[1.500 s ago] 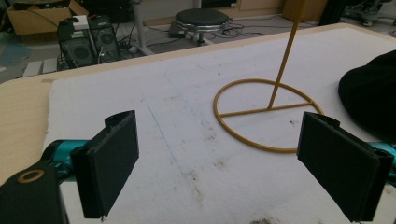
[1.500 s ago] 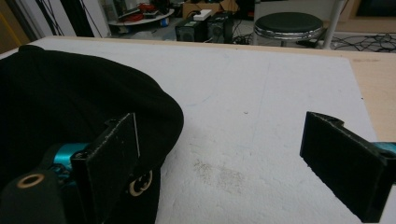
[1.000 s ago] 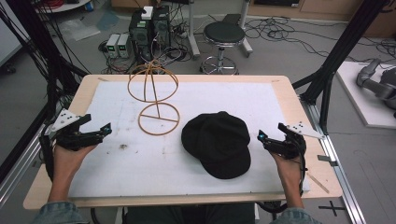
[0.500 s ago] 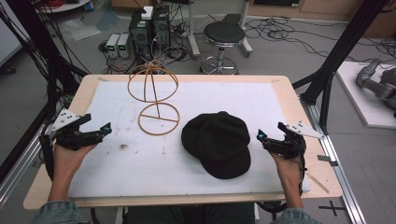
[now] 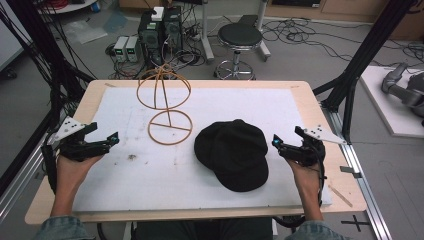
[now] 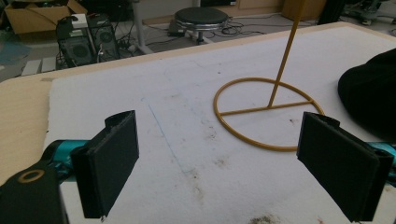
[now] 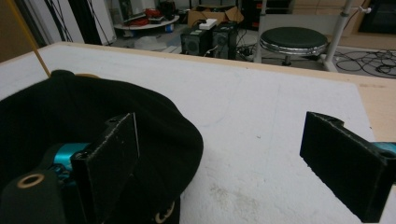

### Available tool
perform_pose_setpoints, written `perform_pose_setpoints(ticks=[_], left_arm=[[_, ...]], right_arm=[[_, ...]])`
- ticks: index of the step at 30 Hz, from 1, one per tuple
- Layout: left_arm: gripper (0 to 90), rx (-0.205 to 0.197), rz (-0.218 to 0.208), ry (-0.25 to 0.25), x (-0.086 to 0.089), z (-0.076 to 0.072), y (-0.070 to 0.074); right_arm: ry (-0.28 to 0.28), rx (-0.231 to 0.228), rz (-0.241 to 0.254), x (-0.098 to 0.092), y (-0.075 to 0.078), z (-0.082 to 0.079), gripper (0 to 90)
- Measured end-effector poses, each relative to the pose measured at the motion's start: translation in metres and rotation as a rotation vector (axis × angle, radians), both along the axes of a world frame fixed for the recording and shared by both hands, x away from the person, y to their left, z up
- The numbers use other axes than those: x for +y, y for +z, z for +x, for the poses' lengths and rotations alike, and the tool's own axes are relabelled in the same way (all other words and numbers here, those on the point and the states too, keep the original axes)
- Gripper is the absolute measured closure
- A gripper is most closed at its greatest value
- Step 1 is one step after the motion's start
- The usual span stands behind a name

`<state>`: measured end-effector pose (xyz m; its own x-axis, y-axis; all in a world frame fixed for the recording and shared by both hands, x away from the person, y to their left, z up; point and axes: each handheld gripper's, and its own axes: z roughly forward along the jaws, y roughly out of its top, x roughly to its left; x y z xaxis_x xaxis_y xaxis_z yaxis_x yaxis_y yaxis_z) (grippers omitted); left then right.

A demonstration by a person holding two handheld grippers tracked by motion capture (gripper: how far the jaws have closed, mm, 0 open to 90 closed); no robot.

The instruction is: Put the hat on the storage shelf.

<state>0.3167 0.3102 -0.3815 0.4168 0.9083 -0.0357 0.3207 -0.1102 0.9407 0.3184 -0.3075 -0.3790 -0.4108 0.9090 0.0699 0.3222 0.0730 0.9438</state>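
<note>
Black cap [image 5: 234, 152] beside wire stand [image 5: 167, 107]

I operate two hand-held units. The left gripper [image 5: 111, 139], at the left edge of the high view, has a black body, a teal joint behind its tip and a grey three-cornered plate with small dark dots on top. The right gripper [image 5: 276, 143], at the right edge, matches it: black frame, teal accent, grey dotted plate, and a black cable along the forearm. In each gripper view I see two flat, rectangular black pads, teal fittings behind them, and a brass-coloured ring at lower left. Blue denim sleeves show at the bottom corners.
</note>
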Motion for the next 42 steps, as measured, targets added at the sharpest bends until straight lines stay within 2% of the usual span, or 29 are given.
perform_pose_setpoints(ticks=[5,17,25,31,35,40,42], left_arm=[[13.3,0.002,0.003,-0.002,-0.001,0.001,0.0],[13.3,0.003,0.005,-0.003,-0.002,0.001,0.0],[13.3,0.002,0.004,0.003,0.0,0.0,0.0],[13.3,0.003,0.006,0.0,-0.001,0.001,0.0],[13.4,0.003,0.007,-0.001,-0.001,0.001,-0.001],[13.3,0.004,0.003,0.002,0.0,0.001,-0.001],[13.3,0.003,0.002,0.002,0.0,0.001,-0.001]], right_arm=[[0.026,-0.017,0.006,0.012,0.006,0.005,11.4],[0.119,-0.032,-0.008,0.063,0.012,0.021,11.4],[0.171,-0.005,-0.014,0.087,0.009,0.028,11.4],[0.225,0.022,-0.057,0.108,0.004,0.034,11.4],[0.255,0.057,-0.079,0.115,-0.001,0.04,11.5],[0.265,0.105,-0.091,0.118,-0.006,0.046,11.6],[0.277,0.117,-0.1,0.118,-0.007,0.048,15.3]])
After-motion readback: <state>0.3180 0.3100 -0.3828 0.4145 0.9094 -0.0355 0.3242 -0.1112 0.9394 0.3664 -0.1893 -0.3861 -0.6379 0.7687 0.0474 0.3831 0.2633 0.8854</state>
